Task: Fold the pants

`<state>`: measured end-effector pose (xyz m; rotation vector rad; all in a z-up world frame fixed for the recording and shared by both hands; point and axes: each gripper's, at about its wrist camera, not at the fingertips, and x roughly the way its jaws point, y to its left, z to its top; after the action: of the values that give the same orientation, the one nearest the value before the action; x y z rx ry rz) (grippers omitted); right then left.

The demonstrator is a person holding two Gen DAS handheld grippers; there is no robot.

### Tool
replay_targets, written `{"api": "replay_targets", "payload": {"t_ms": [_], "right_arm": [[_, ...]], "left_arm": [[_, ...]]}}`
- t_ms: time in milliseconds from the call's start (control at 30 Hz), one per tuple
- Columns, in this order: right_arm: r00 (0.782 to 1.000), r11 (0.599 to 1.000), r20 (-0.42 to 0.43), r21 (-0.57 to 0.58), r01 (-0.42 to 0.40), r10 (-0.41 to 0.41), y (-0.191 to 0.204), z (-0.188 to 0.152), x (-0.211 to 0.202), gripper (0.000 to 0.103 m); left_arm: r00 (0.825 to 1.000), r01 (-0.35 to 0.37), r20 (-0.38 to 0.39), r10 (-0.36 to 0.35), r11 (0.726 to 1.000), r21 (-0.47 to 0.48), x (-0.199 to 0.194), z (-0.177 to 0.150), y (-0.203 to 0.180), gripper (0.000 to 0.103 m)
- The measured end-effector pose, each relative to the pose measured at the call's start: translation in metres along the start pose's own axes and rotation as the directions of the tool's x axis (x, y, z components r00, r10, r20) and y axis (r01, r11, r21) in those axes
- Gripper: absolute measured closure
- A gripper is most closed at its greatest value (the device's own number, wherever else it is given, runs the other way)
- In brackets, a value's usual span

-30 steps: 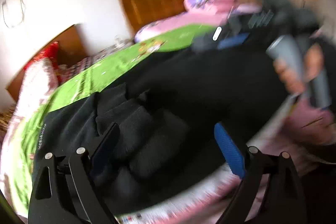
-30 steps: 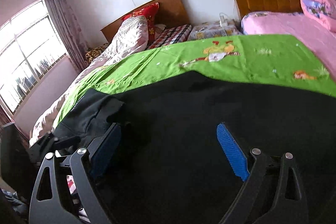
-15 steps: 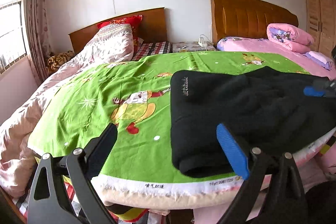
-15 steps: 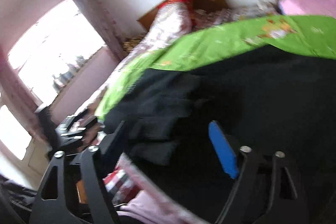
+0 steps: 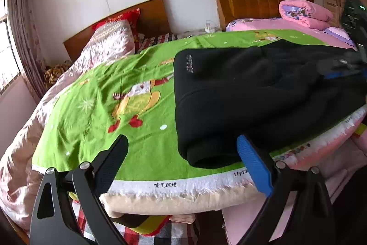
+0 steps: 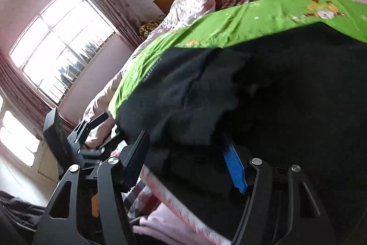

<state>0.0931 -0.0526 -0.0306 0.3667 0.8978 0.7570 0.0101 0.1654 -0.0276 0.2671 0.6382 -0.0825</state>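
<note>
Now your right gripper (image 6: 185,160), jaws just closing around the black fleece pants (image 6: 286,95), needs a full pinch; left gripper (image 5: 183,162) spread, empty.

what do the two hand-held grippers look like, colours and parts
Both match. The left hand-held gripper has black triangular cut-out linkage arms with silver pivot screws, one black ribbed pad and one bright blue ribbed pad. The right hand-held gripper shows the same build.
</note>
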Motion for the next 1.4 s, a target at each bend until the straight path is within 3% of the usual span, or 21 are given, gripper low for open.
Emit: {"api": "replay_targets", "payload": {"t_ms": [100,167,267,533,600,667,733,800,933,1000,1067,1100,1133,1167,1300,1400], "right_arm": [[1.0,0.999,-0.003,0.054,0.001,-0.001,-0.014,0.006,0.015,0.082],[0.999,0.998,0.032,0.052,-0.026,0.025,-0.009,0.006,0.011,0.093],[0.996,0.999,0.088,-0.049,-0.011,0.015,0.019,0.015,-0.003,0.094],[0.981,0.988,0.184,-0.148,-0.035,0.062,0.064,0.027,-0.037,0.094],[0.981,0.99,0.182,-0.138,-0.036,0.061,0.059,0.02,-0.045,0.094],[0.986,0.993,0.16,-0.111,-0.033,0.051,0.049,0.011,-0.044,0.094],[0.992,0.997,0.123,-0.07,-0.024,0.032,0.033,-0.001,-0.038,0.094],[0.996,0.999,0.086,-0.024,-0.022,0.024,0.016,-0.014,-0.032,0.094],[0.999,1.0,0.034,0.027,-0.004,0.003,-0.009,-0.03,-0.021,0.093],[1.0,0.999,0.021,0.052,0.004,-0.005,-0.017,-0.032,-0.019,0.085],[1.0,0.998,0.014,0.067,-0.002,0.001,-0.022,-0.034,-0.023,0.062],[1.0,0.997,0.018,0.069,-0.016,0.015,-0.022,-0.034,-0.028,0.05],[0.999,0.998,0.028,0.064,-0.029,0.027,-0.02,-0.034,-0.033,0.025],[0.999,0.998,0.041,0.056,-0.019,0.017,-0.018,-0.034,-0.04,0.008],[0.996,0.998,0.084,0.054,0.029,-0.033,-0.021,-0.034,-0.063,0.008],[0.998,0.993,0.049,0.112,0.025,-0.03,-0.038,-0.031,-0.057,0.008]], "left_arm": [[1.0,-0.009,0.007,0.009,1.0,0.02,-0.004,0.002,-0.001,0.007],[1.0,-0.009,0.004,0.009,1.0,0.028,-0.002,0.002,-0.002,0.007],[1.0,-0.008,0.006,0.008,0.999,0.042,-0.002,0.003,-0.005,0.007],[0.998,-0.052,0.037,0.05,0.997,0.055,0.004,0.019,-0.005,0.008],[0.998,-0.048,0.047,0.046,0.998,0.039,0.002,0.022,0.001,0.02],[0.999,0.027,0.032,-0.029,0.999,0.047,0.0,0.019,0.005,0.071],[0.997,0.078,0.019,-0.08,0.993,0.085,-0.001,0.012,0.0,0.091],[0.998,0.054,0.019,-0.057,0.989,0.137,-0.003,0.006,-0.01,0.094],[0.998,0.058,0.002,-0.059,0.986,0.154,-0.001,0.004,-0.019,0.091],[0.998,0.066,-0.008,-0.065,0.986,0.151,0.0,0.004,-0.019,0.08],[0.993,0.121,-0.026,-0.119,0.979,0.161,-0.004,0.004,-0.021,0.036],[0.99,0.143,-0.024,-0.14,0.975,0.173,-0.009,0.003,-0.023,0.029],[0.988,0.154,-0.014,-0.154,0.971,0.183,-0.014,0.003,-0.025,0.026],[0.986,0.166,-0.007,-0.167,0.97,0.177,-0.019,0.005,-0.025,0.026],[0.98,0.19,0.047,-0.194,0.979,0.072,-0.024,0.02,-0.01,0.016],[0.989,0.141,0.048,-0.139,0.989,-0.045,-0.007,0.034,0.001,0.011]]}}
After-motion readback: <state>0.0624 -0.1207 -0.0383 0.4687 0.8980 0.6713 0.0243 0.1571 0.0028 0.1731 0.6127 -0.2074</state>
